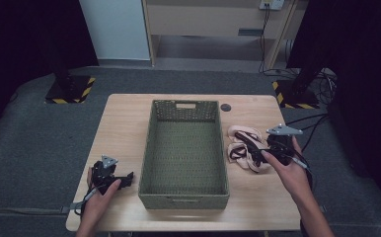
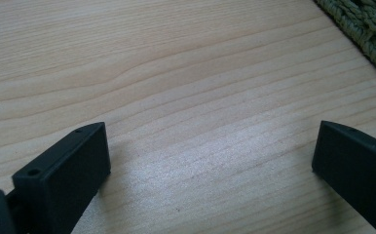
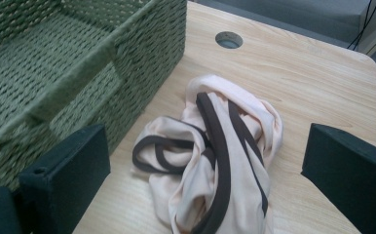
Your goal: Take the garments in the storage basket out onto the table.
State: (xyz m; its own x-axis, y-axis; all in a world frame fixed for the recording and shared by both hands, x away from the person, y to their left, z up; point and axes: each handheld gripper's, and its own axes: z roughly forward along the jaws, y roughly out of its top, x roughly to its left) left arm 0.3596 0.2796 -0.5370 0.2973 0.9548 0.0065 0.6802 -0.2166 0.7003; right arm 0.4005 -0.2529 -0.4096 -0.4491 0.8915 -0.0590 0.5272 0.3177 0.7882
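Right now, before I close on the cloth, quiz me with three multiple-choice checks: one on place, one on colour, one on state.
1. Where does the garment lie?
A. in the basket
B. on the table, right of the basket
C. on the floor

2. What colour is the basket?
A. green
B. red
C. white

3. How does the right tool stand?
A. shut on the garment
B. shut on nothing
C. open

Answers: 1 B, the high view shows it on the table beside the basket's right wall. 2 A, its weave is green. 3 C, its jaws stand wide apart over the garment.
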